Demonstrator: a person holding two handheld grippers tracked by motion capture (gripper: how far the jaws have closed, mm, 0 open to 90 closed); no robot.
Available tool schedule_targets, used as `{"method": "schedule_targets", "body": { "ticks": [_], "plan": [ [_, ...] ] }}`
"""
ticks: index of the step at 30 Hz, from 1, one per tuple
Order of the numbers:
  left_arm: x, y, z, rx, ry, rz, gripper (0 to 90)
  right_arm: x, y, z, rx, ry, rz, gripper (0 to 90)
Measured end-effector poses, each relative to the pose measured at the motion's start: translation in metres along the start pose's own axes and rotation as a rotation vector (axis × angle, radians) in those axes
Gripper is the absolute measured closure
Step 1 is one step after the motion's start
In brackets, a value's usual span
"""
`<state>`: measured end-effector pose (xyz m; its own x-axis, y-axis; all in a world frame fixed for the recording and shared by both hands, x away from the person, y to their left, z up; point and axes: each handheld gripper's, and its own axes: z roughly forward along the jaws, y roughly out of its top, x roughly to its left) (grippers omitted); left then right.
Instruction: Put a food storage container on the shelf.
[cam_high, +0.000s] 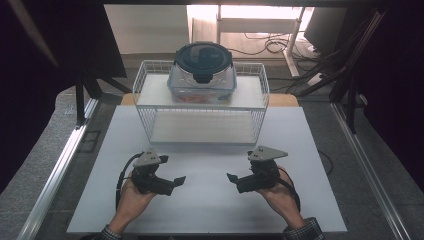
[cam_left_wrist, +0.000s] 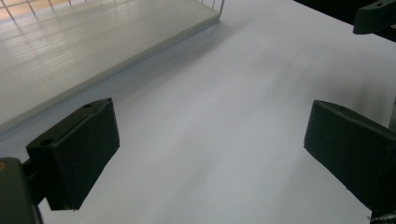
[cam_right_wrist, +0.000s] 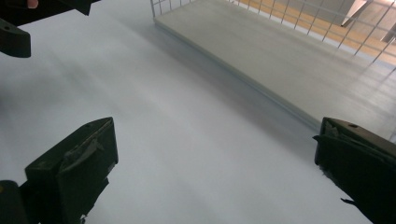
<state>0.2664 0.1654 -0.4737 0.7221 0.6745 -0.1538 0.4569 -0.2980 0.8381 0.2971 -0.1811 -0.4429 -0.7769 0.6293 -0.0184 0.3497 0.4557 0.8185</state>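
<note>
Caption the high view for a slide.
Both open grippers, left and right, rest before a wire rack bearing a lidded container.

- High view: placed above the near edge of the white table (cam_high: 300, 200), looking forward and down, far enough to take in the whole table top, the wire rack (cam_high: 201, 102) at its far edge and the floor behind.
- Left gripper view: riding low and close over the table (cam_left_wrist: 224, 116), looking along its own jaws toward the rack's lower shelf (cam_left_wrist: 70, 51).
- Right gripper view: equally low and close, facing the same shelf (cam_right_wrist: 299, 60) from the other side.
- Shared by all three: the bare table middle and the rack's lower shelf.
</note>
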Motion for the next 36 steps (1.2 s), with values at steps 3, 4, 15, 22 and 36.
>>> {"method": "schedule_targets", "body": {
  "ticks": [3,4,15,22,36],
  "plan": [
    [-0.001,-0.007,-0.002,0.005,0.016,0.003,3.0,0.001,-0.008,-0.004,0.001,-0.017,-0.002,0.0],
    [-0.001,-0.009,-0.002,0.006,0.019,0.005,2.9,0.001,-0.011,-0.005,0.002,-0.021,-0.001,0.0],
    [-0.009,-0.036,-0.007,0.032,0.068,0.019,1.7,0.002,-0.042,-0.014,0.021,-0.028,0.024,0.0],
    [-0.019,-0.051,0.000,0.083,0.094,0.059,1.7,0.005,-0.060,-0.013,0.063,-0.030,0.033,0.0],
    [-0.014,-0.065,0.010,0.167,0.098,0.039,0.2,0.010,-0.083,0.005,0.184,-0.027,0.013,0.0]
  ]
}}
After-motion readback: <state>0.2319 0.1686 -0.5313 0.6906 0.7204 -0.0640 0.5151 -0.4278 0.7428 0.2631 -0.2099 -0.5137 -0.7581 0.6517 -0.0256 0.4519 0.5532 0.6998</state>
